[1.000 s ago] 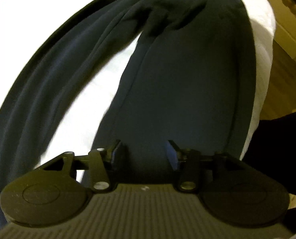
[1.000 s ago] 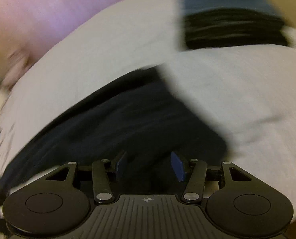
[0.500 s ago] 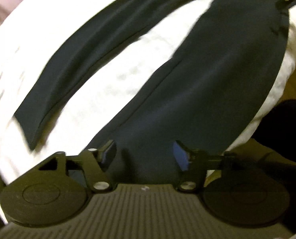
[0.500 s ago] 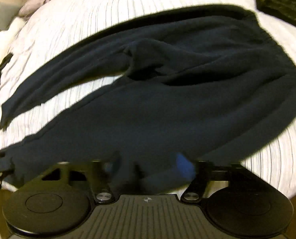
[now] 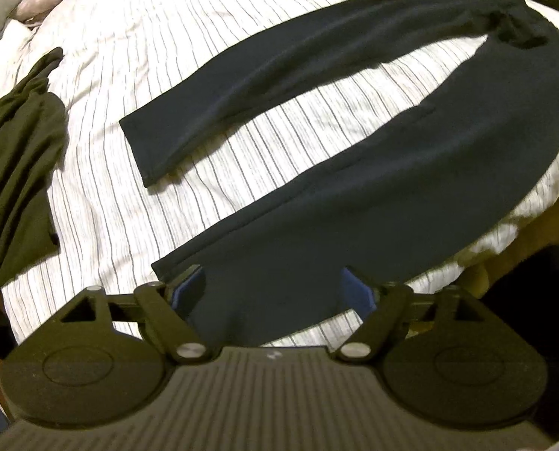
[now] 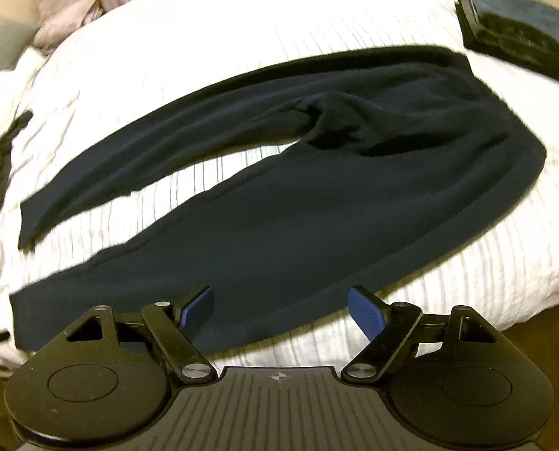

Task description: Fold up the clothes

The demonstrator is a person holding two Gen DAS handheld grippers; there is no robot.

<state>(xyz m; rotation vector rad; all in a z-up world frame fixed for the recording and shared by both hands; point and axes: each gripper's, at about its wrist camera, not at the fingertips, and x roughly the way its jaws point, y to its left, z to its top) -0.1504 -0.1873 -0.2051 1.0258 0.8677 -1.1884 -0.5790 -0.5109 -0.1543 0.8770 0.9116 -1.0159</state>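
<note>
Since the earlier frames both grippers have pulled back from the dark navy trousers (image 5: 373, 203), so that the whole garment now shows where before it filled the views, and the blue-padded fingers of each have spread wider. The trousers lie flat on the bed (image 5: 159, 56), which has a white sheet with thin dark stripes. Their two legs are spread apart in a V, with bare sheet between them. The waistband end lies toward the right of both views, and the crotch is bunched into a small rumple.

In the left wrist view, the left gripper (image 5: 271, 289) hangs over the hem of the nearer trouser leg. Its fingers (image 5: 189, 289) are well apart and opening, with the cloth below them but not pinched. In the right wrist view, the right gripper (image 6: 279, 308) hangs over the lower edge of the nearer leg, toward the waist end. Its fingers (image 6: 367, 310) stand wide apart and grip nothing.

An olive-green garment (image 5: 12, 173) lies crumpled at the left edge of the bed, apart from the trousers. A stack of folded dark clothes (image 6: 520, 37) sits at the far right corner of the bed, just beyond the waistband. Pale pinkish bedding (image 6: 68, 3) is heaped at the far left.
</note>
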